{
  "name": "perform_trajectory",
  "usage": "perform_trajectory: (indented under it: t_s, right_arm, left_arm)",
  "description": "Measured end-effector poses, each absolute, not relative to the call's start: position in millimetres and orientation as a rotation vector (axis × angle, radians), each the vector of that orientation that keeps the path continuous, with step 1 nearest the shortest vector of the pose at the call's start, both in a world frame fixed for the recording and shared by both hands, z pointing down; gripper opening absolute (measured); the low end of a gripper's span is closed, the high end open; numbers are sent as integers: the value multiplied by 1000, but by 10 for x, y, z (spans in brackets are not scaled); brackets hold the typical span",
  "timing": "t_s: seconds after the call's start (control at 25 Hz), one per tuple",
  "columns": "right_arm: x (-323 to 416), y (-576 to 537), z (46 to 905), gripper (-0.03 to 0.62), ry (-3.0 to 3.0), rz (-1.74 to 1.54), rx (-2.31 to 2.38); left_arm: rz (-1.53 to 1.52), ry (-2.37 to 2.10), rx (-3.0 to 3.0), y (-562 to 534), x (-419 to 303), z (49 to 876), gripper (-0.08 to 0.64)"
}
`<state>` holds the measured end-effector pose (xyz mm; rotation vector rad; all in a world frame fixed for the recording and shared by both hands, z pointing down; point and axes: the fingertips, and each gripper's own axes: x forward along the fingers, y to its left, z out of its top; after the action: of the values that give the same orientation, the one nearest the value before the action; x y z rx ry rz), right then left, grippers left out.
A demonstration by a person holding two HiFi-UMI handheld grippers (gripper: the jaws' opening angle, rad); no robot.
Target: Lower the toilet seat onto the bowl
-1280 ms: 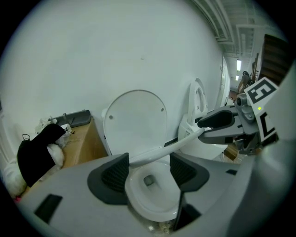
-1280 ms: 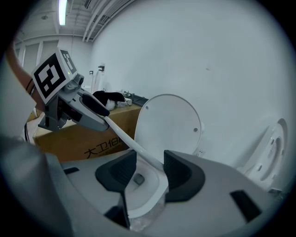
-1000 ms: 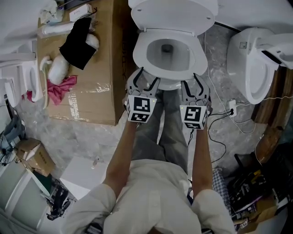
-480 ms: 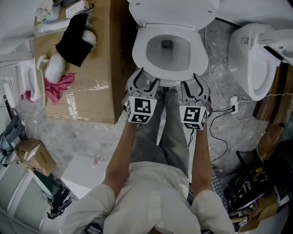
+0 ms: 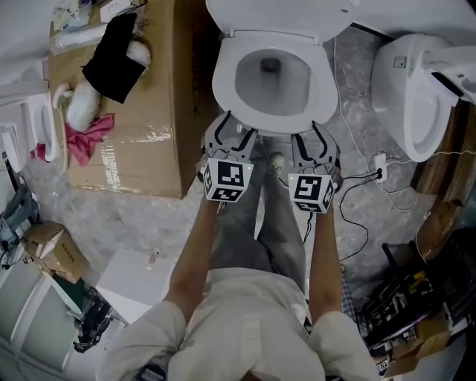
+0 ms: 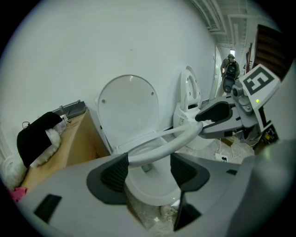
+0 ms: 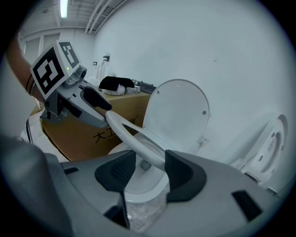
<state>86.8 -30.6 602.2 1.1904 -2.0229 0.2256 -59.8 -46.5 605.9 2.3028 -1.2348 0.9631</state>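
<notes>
The white toilet seat [image 5: 223, 82] hangs tilted a little above the bowl [image 5: 271, 82], hinged at the back under the upright lid [image 5: 279, 15]. My left gripper [image 5: 236, 126] is shut on the front left of the ring. My right gripper [image 5: 312, 132] is shut on the front right. In the left gripper view the seat [image 6: 162, 146] runs between my left gripper's [image 6: 148, 169] pads up to the right gripper [image 6: 217, 118]. In the right gripper view the seat [image 7: 134, 139] passes between my right gripper's [image 7: 145, 169] pads toward the left gripper [image 7: 99, 109].
A large cardboard box [image 5: 141, 111] stands close left of the toilet, with a black cloth [image 5: 111, 59] and a pink cloth [image 5: 85, 134] on it. A second toilet [image 5: 416, 97] stands at the right, with cables [image 5: 364, 186] on the floor. The person's foot [image 5: 277, 160] is below the bowl.
The toilet has slid slightly up in the head view. Both grippers keep their hold on the seat's front rim and have hardly moved.
</notes>
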Motion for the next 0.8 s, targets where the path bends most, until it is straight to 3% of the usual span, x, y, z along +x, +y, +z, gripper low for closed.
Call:
perform_trajectory:
  t_s: [0.8]
  right_arm:
    - [834,91,6515,207,-2020,163,1150]
  left_arm:
    - [1037,-1259,2324,-70,-625,6533,301]
